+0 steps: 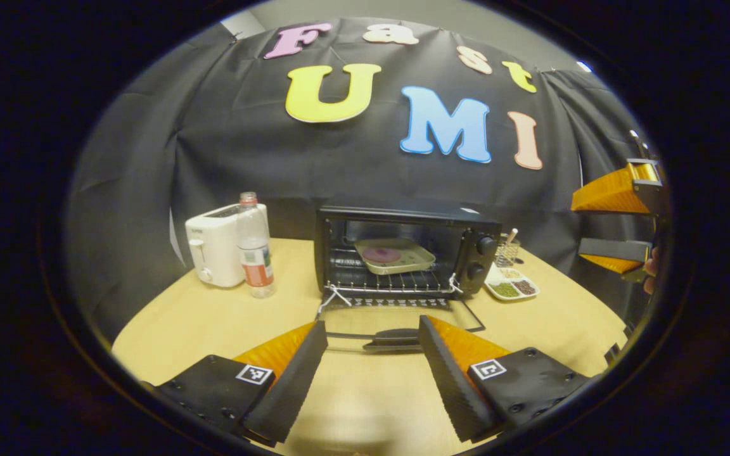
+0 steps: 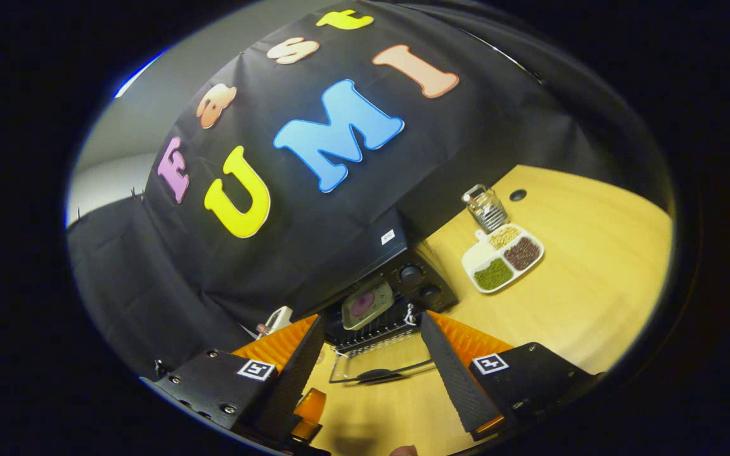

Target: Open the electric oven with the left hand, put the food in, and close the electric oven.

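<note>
The black electric oven (image 1: 479,218) stands at the back of the wooden table with its glass door (image 1: 460,313) folded down flat. On the rack inside rests a pale tray (image 1: 417,261) carrying a round purple piece of food (image 1: 381,254). My left gripper (image 1: 372,324) hovers open just in front of the door's dark handle (image 1: 397,339), holding nothing. My right gripper (image 1: 577,228) hangs open in the air at the right, a hand behind it. In the tilted right gripper view the right gripper (image 2: 371,318) looks down from higher up on the oven (image 2: 412,275), the tray (image 2: 368,304) and the lowered door (image 2: 352,370).
A white toaster (image 1: 216,250) and a clear bottle (image 1: 255,247) stand left of the oven. Right of it are a sectioned dish of beans (image 1: 509,288) (image 2: 503,256) and a small glass jar (image 1: 505,252) (image 2: 484,208). Bare tabletop (image 1: 213,316) lies in front.
</note>
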### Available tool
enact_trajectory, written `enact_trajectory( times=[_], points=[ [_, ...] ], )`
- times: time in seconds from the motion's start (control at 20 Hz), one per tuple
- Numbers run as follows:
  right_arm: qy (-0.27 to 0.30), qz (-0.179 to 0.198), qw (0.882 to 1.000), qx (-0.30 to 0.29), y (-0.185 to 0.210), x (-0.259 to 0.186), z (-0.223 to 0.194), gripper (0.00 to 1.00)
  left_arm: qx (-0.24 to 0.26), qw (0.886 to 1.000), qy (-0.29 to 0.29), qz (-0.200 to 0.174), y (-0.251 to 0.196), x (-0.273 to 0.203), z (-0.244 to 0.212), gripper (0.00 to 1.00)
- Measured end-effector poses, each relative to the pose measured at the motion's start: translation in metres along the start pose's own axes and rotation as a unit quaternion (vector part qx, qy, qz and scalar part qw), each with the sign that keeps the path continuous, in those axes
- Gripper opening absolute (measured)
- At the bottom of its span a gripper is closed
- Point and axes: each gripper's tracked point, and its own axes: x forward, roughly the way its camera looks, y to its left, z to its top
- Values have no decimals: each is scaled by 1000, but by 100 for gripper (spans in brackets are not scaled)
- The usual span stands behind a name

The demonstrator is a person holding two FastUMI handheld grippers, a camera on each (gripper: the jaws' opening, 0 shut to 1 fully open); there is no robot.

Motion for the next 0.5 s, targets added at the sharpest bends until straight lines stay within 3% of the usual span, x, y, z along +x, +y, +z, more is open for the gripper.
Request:
enact_trajectory(
  times=[0.25, 0.5],
  points=[
    [-52, -32, 989, -136, -16, -40, 30, 97, 6, 998, 55, -24, -26, 29, -37, 99],
    [-89, -87, 956, -267, -34, -77, 54, 98, -10, 993, 112, -23, -40, 56, -75, 98]
  ],
)
